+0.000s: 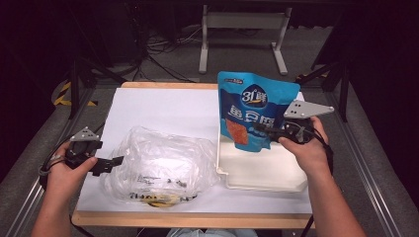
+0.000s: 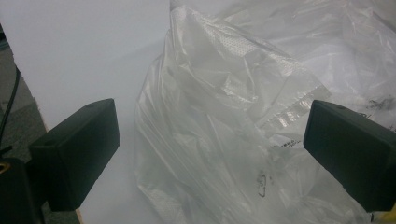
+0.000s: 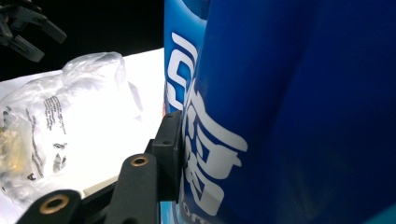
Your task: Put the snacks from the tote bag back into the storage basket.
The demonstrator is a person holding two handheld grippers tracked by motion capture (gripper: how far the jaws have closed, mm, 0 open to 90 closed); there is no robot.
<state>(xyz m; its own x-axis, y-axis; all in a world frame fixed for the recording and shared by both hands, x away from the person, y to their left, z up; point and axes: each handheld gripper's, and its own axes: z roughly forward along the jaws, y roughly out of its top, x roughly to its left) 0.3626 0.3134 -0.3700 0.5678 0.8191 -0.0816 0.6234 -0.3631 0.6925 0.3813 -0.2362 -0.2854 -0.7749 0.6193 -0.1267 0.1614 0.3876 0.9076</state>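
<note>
A blue snack pouch [image 1: 250, 109] with white lettering stands upright over the white tray [image 1: 267, 173]. My right gripper [image 1: 263, 130] is shut on the pouch's lower right edge; in the right gripper view one black jaw presses against the blue pouch [image 3: 289, 107]. A crumpled clear plastic bag [image 1: 160, 165] lies on the white sheet at centre left. My left gripper [image 1: 117, 161] is open at the bag's left edge, and in the left gripper view the clear bag [image 2: 243, 112] lies between its wide-apart fingers [image 2: 77, 151].
A white sheet [image 1: 163, 106] covers the wooden table. The table's front edge [image 1: 192, 220] is close to the bag. Dark floor, cables and a metal stand's legs [image 1: 242, 44] lie beyond the far edge.
</note>
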